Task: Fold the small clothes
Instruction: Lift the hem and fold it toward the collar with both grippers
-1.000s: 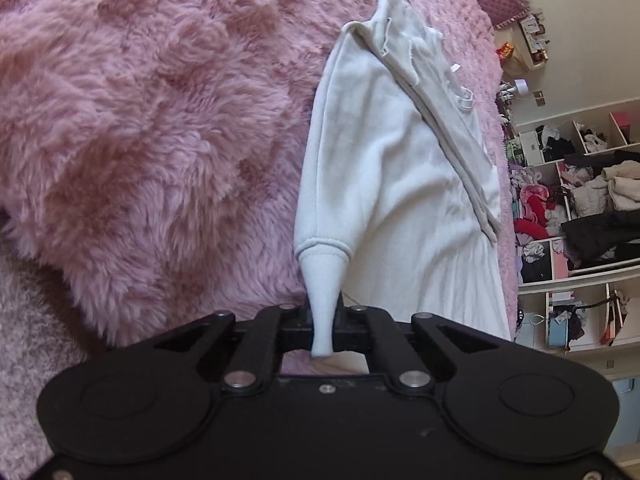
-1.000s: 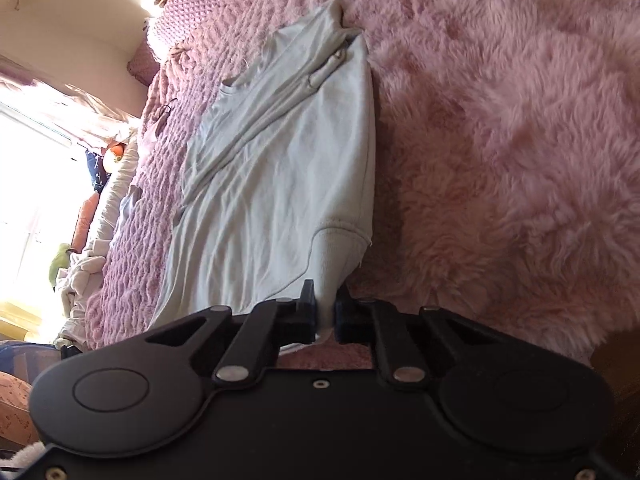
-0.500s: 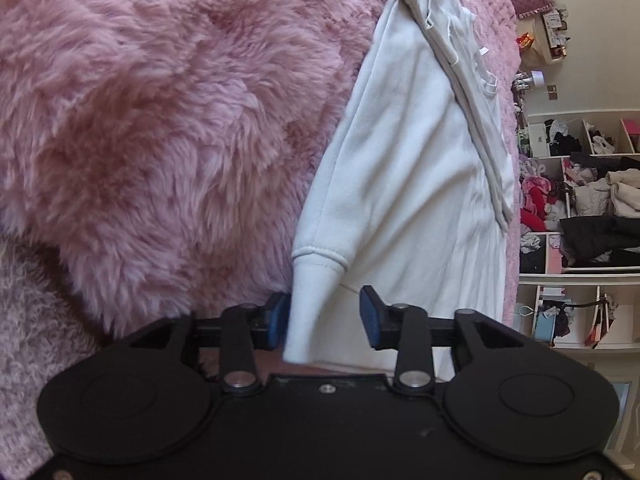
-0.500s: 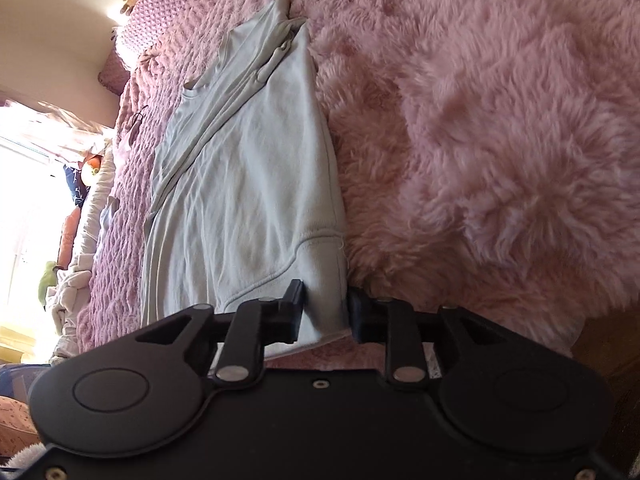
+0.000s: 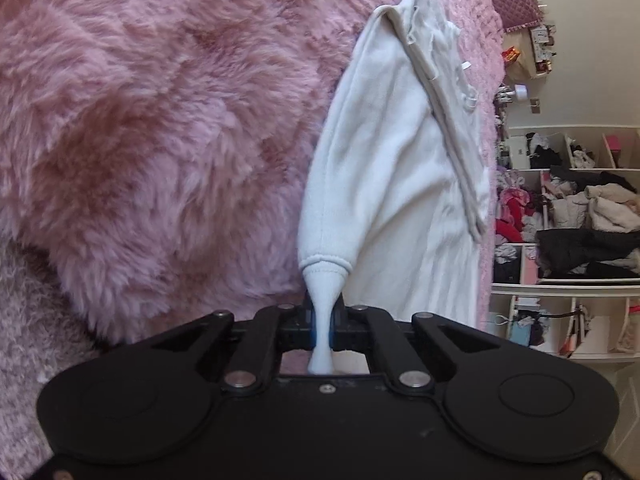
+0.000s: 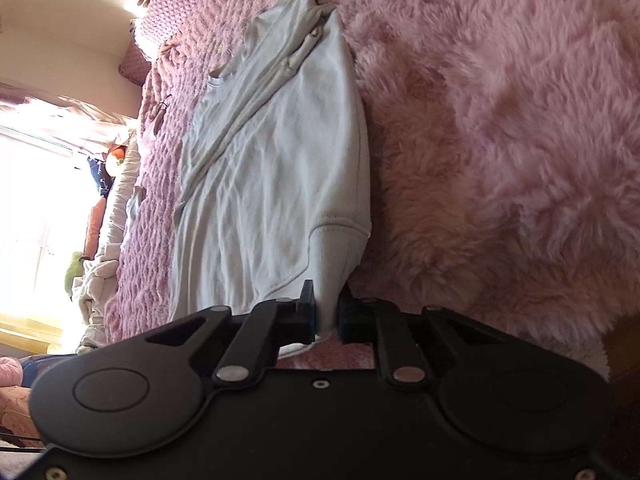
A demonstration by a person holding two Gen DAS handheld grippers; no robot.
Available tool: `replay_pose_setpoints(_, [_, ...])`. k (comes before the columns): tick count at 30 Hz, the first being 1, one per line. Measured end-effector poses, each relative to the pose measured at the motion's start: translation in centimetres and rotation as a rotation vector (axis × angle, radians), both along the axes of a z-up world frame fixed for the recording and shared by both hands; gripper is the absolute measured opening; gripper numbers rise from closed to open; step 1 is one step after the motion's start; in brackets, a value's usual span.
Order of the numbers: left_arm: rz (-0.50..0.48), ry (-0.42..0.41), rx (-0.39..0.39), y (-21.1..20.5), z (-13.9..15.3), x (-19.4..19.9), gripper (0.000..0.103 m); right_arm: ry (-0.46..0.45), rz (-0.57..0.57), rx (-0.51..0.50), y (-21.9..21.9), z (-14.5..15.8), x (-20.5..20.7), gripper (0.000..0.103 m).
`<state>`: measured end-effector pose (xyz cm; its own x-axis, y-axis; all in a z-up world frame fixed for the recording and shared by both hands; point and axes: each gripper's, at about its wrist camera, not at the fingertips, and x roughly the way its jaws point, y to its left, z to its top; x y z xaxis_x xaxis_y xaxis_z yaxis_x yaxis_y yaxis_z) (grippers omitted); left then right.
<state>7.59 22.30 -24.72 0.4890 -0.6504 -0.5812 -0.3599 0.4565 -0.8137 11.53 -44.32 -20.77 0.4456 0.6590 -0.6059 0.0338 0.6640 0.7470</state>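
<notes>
A small white long-sleeved top (image 5: 400, 168) lies on a pink bed, folded lengthwise with a sleeve laid along it. My left gripper (image 5: 323, 320) is shut on the ribbed hem corner of the top, which is bunched between the fingers. In the right wrist view the same top (image 6: 272, 184) lies ahead, and my right gripper (image 6: 328, 316) is shut on its other ribbed hem corner (image 6: 336, 256). The far collar end rests against the fluffy blanket.
A fluffy pink blanket (image 5: 152, 128) is heaped beside the top, also in the right wrist view (image 6: 500, 128). The quilted pink bedspread (image 6: 168, 128) lies under the top. Shelves stuffed with clothes (image 5: 568, 232) stand beyond the bed. A bright window (image 6: 36, 208) is at the left.
Half a second ago both grippers were open around the hem corners. Both have since closed on the hem and drawn it up, bunching the fabric.
</notes>
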Motion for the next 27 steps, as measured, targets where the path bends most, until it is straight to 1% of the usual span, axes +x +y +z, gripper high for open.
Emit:
replay_pose_setpoints(2, [0.001, -0.022, -0.046, 0.2, 1.3, 1.0, 0.001, -0.019, -0.016, 0.048, -0.1, 0.9, 0.5, 0.009])
replay_pose_setpoints(5, [0.004, -0.066, -0.079, 0.7, 2.9, 3.2, 0.001, -0.049, -0.067, 0.122, -0.5, 2.0, 2.0, 0.009])
replay_pose_setpoints(7, [0.012, -0.091, -0.109, 1.1, 3.7, 5.3, 0.001, -0.071, -0.102, 0.170, -0.6, 2.6, 3.6, 0.009])
replay_pose_setpoints(9, [0.012, -0.115, -0.118, 1.4, 4.4, 7.9, 0.001, -0.107, -0.123, 0.184, -0.4, 3.5, 6.0, 0.009])
replay_pose_setpoints(12, [-0.006, -0.172, -0.083, 1.7, 5.8, 13.0, 0.001, -0.146, -0.138, 0.173, 0.1, 4.9, 10.8, 0.009])
replay_pose_setpoints(16, [-0.031, -0.240, -0.035, 2.0, 7.8, 21.1, 0.001, -0.181, -0.151, 0.145, 0.8, 6.2, 18.6, 0.009])
replay_pose_setpoints(20, [-0.026, -0.273, 0.015, 2.1, 8.8, 28.9, 0.001, -0.208, -0.157, 0.084, 1.9, 6.7, 26.3, 0.009])
replay_pose_setpoints(23, [-0.015, -0.276, 0.068, 1.7, 8.4, 34.8, 0.001, -0.212, -0.186, 0.054, 3.3, 6.4, 31.3, 0.009])
replay_pose_setpoints(25, [0.002, -0.254, 0.077, 1.4, 7.4, 37.9, 0.001, -0.208, -0.220, 0.026, 4.0, 5.7, 34.2, 0.010])
replay_pose_setpoints(26, [0.006, -0.250, 0.093, 1.3, 6.9, 39.5, 0.003, -0.204, -0.237, 0.009, 4.3, 5.1, 35.6, 0.013])
replay_pose_setpoints(27, [0.005, -0.227, 0.116, 1.2, 6.2, 41.2, 0.013, -0.196, -0.248, -0.011, 4.7, 4.6, 36.8, 0.016])
